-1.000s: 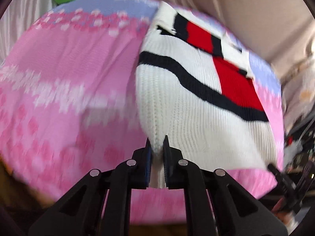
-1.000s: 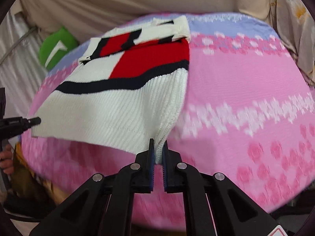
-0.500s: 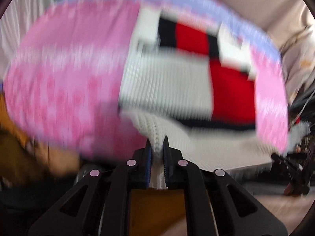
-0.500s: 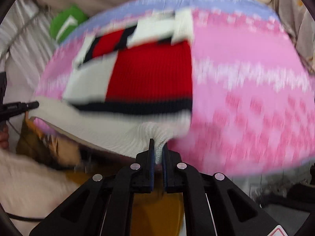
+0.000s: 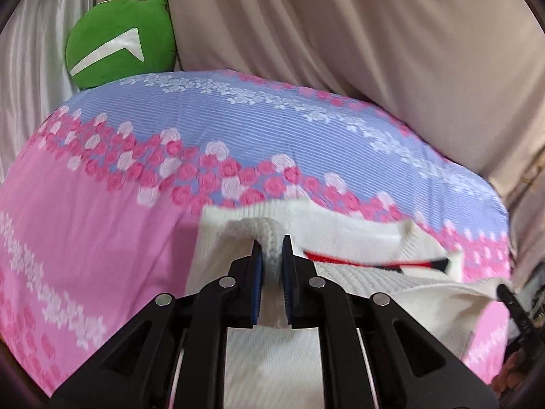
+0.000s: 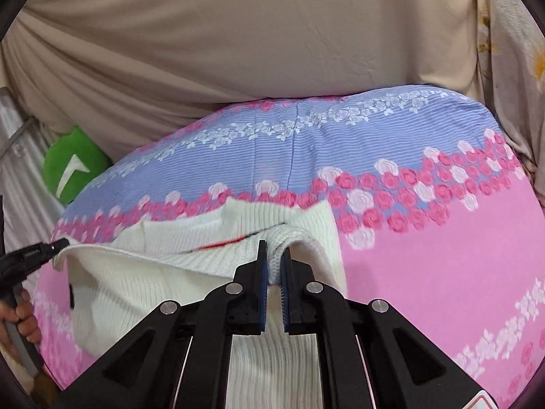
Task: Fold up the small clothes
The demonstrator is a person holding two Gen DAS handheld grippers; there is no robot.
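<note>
Left wrist: both claws (image 5: 271, 250) (image 6: 275, 250) clamp white sweater (image 5: 340, 225) hem; red-black pattern mostly hidden.

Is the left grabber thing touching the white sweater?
Touching. The left wrist view shows the left gripper shut on a bunched fold of the white sweater, the knit squeezed between both fingers with no gap.

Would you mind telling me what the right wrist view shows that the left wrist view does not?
Only the right wrist view shows the person's hand on the left gripper's handle and a yellow-flowered cloth. Only the left wrist view shows the left gripper clamped on the white sweater. Both share the sweater, the pink and blue bedsheet, the green cushion and the beige curtain.
</note>
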